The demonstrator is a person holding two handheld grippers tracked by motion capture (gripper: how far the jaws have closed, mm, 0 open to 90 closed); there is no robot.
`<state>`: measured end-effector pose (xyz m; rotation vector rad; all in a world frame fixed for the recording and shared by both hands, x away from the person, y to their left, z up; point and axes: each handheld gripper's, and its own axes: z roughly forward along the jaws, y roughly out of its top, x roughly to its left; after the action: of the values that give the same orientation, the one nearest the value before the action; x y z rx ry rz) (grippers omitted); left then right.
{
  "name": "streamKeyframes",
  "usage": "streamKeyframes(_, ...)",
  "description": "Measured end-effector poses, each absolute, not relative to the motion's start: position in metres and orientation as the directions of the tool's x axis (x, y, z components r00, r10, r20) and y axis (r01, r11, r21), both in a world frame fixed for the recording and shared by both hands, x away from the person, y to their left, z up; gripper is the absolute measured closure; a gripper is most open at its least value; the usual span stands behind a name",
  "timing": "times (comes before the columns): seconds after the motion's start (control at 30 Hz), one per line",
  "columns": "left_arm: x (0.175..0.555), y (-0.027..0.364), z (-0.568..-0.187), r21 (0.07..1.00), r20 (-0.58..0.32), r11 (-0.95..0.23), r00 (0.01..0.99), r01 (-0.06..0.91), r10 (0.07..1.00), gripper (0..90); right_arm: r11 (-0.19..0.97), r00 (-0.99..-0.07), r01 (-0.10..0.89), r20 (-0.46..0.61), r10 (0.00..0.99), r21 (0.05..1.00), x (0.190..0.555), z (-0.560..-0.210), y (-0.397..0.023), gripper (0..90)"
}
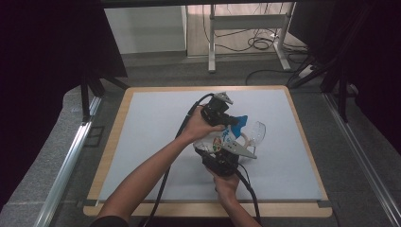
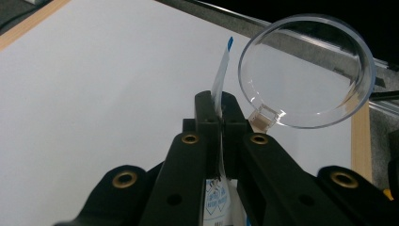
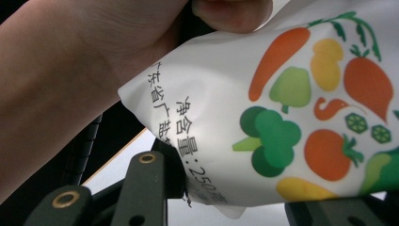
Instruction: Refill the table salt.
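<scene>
White pouch [image 3: 263, 117] with vegetable print, bottom cut off, left gripper [image 2: 220, 123] pinching its top edge, right gripper [image 1: 221, 163] clamping its base, clear lid [image 2: 307, 70] at 2 o'clock.

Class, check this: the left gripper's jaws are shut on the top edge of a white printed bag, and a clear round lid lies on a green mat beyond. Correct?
Not quite: the mat is white, not green, as the left gripper view shows. The left gripper is indeed shut on the bag, with the clear lid beyond.

I see the white pouch [image 1: 226, 138] printed with vegetables, blue at its top edge, held up above the table between both grippers; a clear plastic cup [image 1: 256, 133] lies on its side just beside it
</scene>
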<state>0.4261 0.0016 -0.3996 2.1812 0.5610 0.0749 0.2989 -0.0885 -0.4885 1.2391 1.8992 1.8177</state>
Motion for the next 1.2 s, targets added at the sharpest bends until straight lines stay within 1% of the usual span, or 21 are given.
streamKeyframes(0.37, 0.4272, 0.0001, -0.4013, 0.76, -0.147, -0.533, 0.897, 0.372, 0.416, 89.6, -0.132, -0.607, 0.413, 0.381, 0.698, 0.901, 0.2991, -0.4888, -0.0889, 62.9)
streamKeyframes(1.2, 0.4277, -0.002, -0.4012, 0.755, -0.132, -0.548, 0.902, 0.36, 0.412, 89.6, -0.134, -0.603, 0.411, 0.379, 0.702, 0.902, 0.2993, -0.489, -0.0899, 62.9)
